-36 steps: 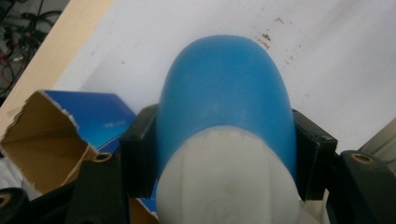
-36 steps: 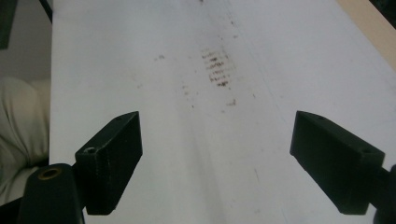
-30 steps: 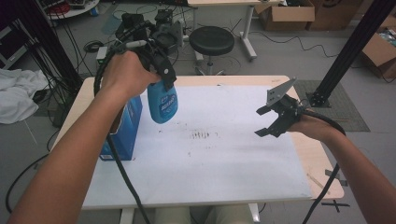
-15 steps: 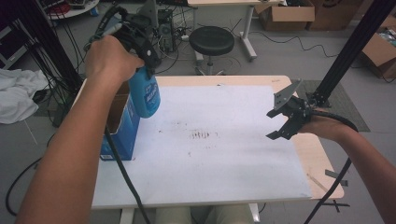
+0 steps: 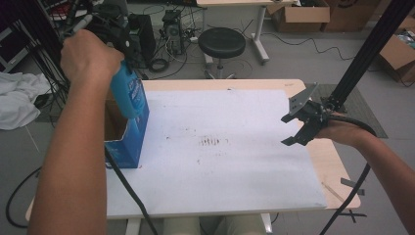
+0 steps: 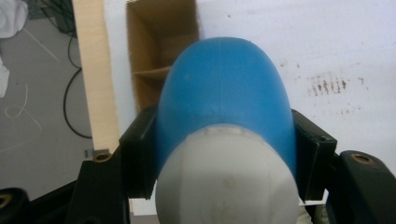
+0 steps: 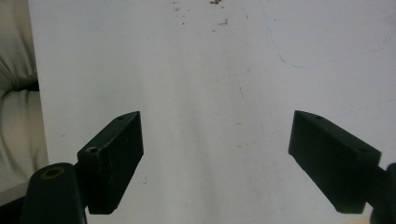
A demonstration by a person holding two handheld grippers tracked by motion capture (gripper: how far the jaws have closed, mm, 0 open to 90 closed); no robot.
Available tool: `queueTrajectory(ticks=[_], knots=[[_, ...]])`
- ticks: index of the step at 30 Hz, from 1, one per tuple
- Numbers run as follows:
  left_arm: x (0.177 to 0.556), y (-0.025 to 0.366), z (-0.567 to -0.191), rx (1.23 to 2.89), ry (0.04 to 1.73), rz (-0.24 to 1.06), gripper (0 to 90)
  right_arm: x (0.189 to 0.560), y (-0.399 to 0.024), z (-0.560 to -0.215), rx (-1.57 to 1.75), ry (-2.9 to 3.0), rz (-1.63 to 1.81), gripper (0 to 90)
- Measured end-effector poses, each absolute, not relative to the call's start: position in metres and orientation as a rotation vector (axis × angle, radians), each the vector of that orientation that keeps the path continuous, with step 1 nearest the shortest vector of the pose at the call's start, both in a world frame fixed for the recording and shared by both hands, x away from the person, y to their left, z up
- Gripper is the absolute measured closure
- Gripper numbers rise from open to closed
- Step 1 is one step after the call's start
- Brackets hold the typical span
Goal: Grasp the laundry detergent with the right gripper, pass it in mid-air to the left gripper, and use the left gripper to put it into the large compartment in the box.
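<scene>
One table (image 5: 313, 161), one white sheet (image 5: 235, 166) spread over most of its top, one open blue box (image 5: 128, 142), one blue bottle (image 5: 128, 95) and my two grippers: that is the count.

The sheet leaves a strip of bare wood along the far edge and the right edge of the tabletop. The blue box stands at the left edge, open side up, and a cardboard divider splits its brown inside into compartments. The rest of the sheet is bare from the box across to the right edge, marked by a few dark smudges near the middle.

My left gripper (image 6: 224, 154) has its jaws closed tight on the blue bottle, one pad on each side of the body near the pale cap. I hold the bottle above the box's opening, at its right wall, bottom end downward; whether it touches the box I cannot tell.

My right gripper (image 5: 299, 128) hangs over the right edge of the sheet, jaws spread wide, nothing between them, well apart from box and bottle.
</scene>
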State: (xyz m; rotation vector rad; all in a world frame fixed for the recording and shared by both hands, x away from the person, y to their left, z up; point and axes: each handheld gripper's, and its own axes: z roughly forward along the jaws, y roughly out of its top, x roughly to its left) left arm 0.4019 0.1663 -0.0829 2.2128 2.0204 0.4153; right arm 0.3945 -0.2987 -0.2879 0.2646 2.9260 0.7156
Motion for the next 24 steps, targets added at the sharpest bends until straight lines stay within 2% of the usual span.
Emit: queueTrajectory(ticks=[10, 24], knots=[[0.392, 0.194, -0.08, 2.147, 2.086, 0.528, 38.5, 0.392, -0.296, -0.289, 0.256, 2.931, 0.729, 17.6], [0.39, 0.224, -0.116, 2.118, 2.076, 0.506, 38.5, 0.388, -0.294, -0.289, 0.261, 2.919, 0.738, 17.9]])
